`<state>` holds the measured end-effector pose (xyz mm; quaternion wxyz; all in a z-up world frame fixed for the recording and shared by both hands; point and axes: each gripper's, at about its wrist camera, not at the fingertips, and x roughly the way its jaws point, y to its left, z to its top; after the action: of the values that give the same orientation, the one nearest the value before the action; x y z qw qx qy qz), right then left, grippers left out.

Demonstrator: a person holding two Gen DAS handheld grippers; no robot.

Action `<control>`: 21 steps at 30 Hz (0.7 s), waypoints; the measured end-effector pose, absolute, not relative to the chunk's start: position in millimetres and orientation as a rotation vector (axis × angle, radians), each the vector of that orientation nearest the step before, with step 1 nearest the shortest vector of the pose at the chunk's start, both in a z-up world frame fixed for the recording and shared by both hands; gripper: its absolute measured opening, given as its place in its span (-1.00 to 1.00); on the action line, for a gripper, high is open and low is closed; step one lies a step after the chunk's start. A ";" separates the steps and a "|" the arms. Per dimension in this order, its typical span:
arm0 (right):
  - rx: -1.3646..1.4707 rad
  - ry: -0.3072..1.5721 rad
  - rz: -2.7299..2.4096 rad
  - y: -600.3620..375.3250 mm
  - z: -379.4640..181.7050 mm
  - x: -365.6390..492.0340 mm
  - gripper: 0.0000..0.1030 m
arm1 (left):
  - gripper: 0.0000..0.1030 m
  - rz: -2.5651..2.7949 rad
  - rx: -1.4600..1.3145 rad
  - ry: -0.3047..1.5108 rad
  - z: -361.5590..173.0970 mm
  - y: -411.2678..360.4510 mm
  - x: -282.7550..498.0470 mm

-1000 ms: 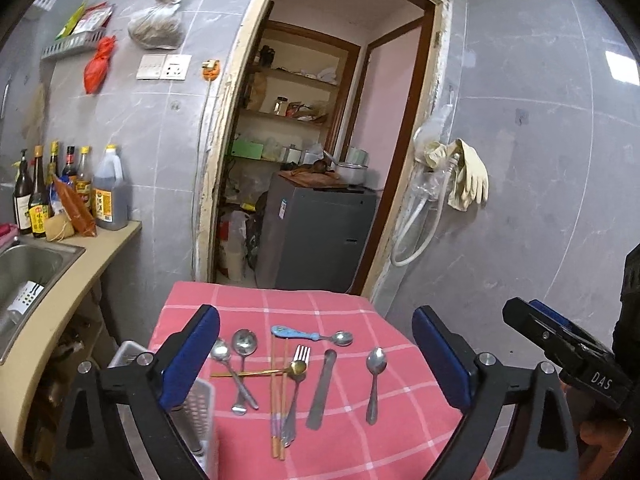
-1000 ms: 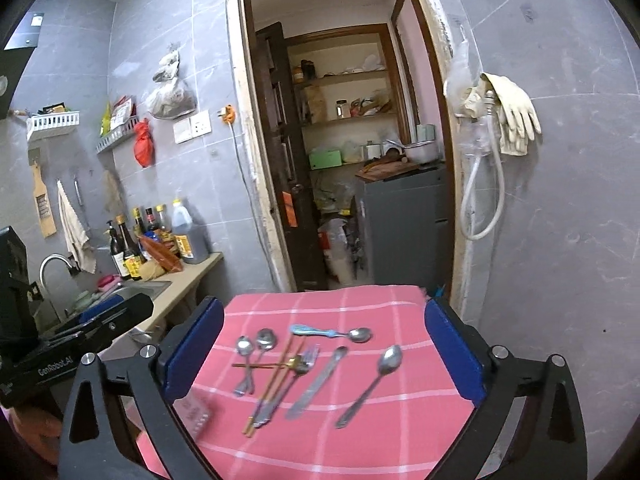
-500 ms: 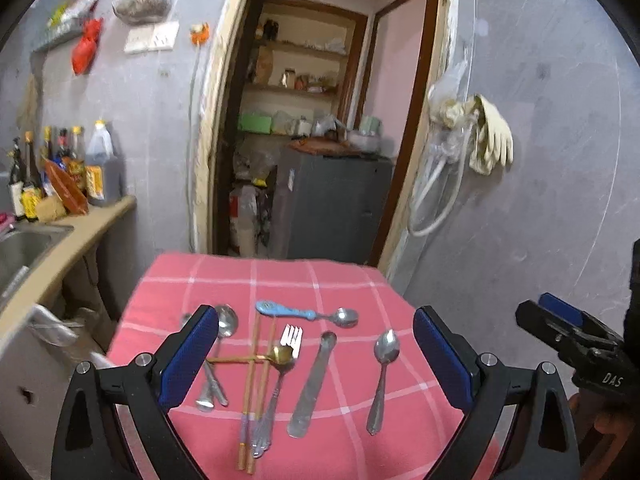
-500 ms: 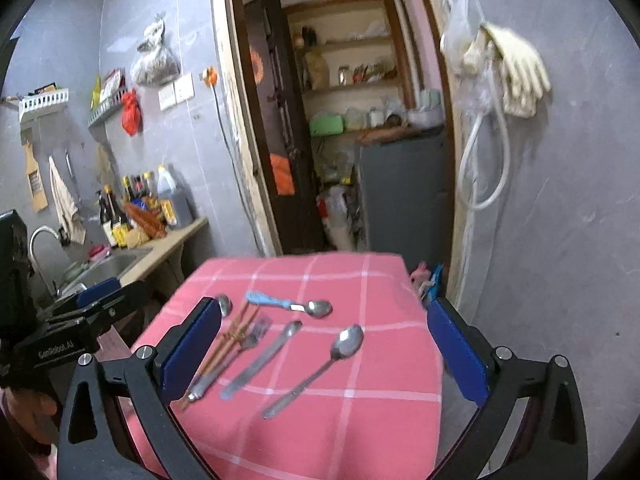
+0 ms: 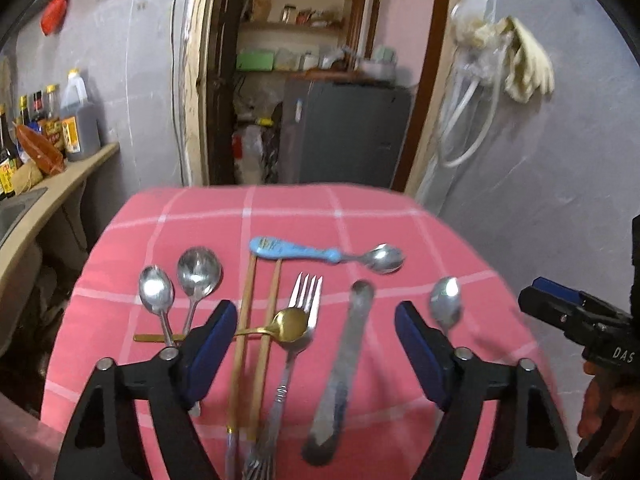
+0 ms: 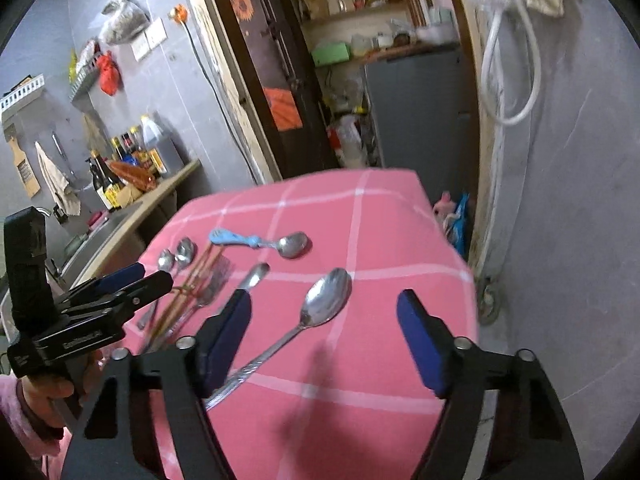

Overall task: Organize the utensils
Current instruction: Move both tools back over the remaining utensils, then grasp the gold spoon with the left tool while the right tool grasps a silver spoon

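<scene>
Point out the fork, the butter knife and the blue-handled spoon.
fork point(image 5: 306, 300): left wrist view, on the tines.
butter knife point(image 5: 344, 364): left wrist view, mid-blade.
blue-handled spoon point(image 5: 292, 249): left wrist view, on the blue handle.

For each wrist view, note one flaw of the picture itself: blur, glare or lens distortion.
Left wrist view: glare whitens the bowls of the two spoons at left, and the butter knife is smeared by motion blur. Right wrist view: the fisheye bends the door frame, and the fork is blurred.

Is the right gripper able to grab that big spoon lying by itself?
Probably yes. The big spoon lies alone on the pink cloth, right ahead of the right gripper, whose jaws have just been closing but stand apart with nothing between them.
</scene>
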<state>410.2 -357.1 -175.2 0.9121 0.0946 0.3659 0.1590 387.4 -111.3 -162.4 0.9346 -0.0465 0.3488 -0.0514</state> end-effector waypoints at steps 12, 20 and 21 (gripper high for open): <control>0.249 0.897 0.412 -337.7 -222.1 458.3 -0.15 | -0.17 -0.025 -0.068 0.836 -193.1 -114.0 413.5; 0.247 0.913 0.445 -333.4 -227.3 471.0 -0.23 | -0.44 0.003 0.019 0.837 -191.5 -123.8 416.8; 0.250 0.915 0.447 -333.4 -227.7 471.5 -0.24 | -0.44 0.007 0.042 0.839 -191.7 -127.0 416.9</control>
<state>471.5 -333.4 -227.7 0.8657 0.1193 0.4367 0.2135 416.9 -127.0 -191.7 0.9131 0.0206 0.4072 0.0036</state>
